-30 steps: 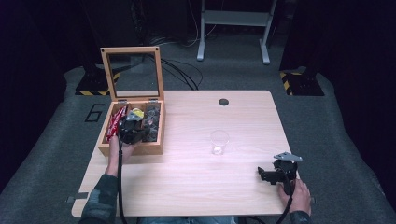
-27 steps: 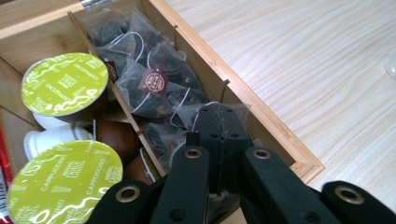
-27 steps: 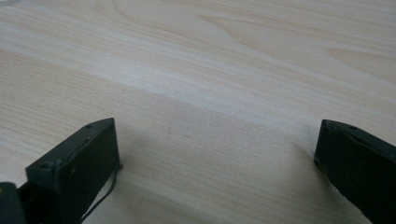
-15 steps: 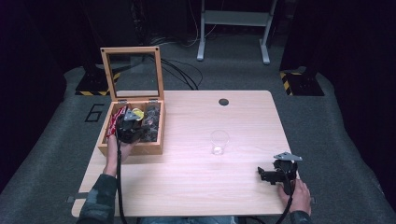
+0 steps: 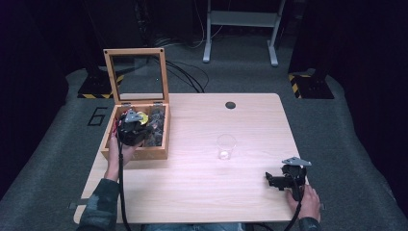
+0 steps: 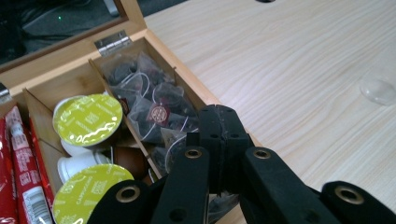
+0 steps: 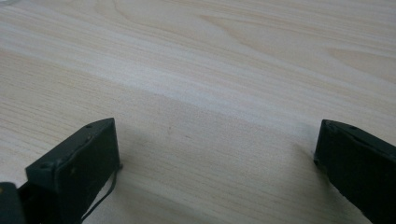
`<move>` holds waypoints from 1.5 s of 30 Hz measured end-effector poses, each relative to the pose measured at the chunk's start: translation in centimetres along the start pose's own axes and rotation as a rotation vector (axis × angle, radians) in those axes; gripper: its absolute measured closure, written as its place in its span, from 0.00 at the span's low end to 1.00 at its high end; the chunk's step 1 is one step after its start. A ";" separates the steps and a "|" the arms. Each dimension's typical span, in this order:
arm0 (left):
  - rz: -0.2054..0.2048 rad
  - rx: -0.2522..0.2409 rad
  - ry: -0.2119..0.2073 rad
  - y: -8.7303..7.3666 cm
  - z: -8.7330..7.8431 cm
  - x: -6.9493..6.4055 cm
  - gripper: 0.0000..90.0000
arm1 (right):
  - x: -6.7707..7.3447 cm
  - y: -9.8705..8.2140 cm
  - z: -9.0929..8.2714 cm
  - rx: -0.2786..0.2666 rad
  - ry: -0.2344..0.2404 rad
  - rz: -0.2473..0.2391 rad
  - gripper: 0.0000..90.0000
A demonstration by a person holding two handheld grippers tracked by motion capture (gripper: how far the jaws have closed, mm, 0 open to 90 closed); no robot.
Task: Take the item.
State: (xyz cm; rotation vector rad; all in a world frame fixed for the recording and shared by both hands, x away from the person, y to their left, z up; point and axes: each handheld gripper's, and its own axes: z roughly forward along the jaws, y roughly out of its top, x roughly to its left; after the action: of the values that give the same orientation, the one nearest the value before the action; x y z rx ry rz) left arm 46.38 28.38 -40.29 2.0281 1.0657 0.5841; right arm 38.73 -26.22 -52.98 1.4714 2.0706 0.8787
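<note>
Wooden box (image 5: 137,151) with its glass lid up is sitting at the table's (image 5: 202,192) left edge, and we're holding the left gripper (image 6: 219,135) over its tea bags (image 6: 149,100), jaws pressed together. We're resting the right gripper (image 5: 284,180) near the right corner, jaws wide apart, with a clear cup (image 5: 225,146) between them

Table (image 5: 202,144) brightly lit from above; surroundings dark; near tool parts blurred.

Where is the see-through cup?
In the high view the clear plastic cup stands upright near the middle of the wooden table, right of the open wooden box and up-left of the right gripper.
</note>
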 end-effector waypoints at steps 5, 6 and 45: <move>0.009 -0.011 -0.004 0.4 -0.3 -0.3 1.00 | 0.0 0.0 0.0 0.000 0.000 0.000 0.00; 0.011 -0.017 -0.001 0.6 -0.5 -0.4 1.00 | 0.0 0.0 0.0 0.000 0.000 0.000 0.00; 0.102 -0.100 -0.070 5.0 -1.3 -4.2 1.00 | 0.0 0.0 0.0 0.000 0.000 0.003 0.00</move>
State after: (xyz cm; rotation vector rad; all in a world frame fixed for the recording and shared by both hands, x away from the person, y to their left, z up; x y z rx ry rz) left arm 45.63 23.59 -35.71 2.0095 0.8786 0.6017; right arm 38.74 -26.19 -52.99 1.4753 2.0690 0.8792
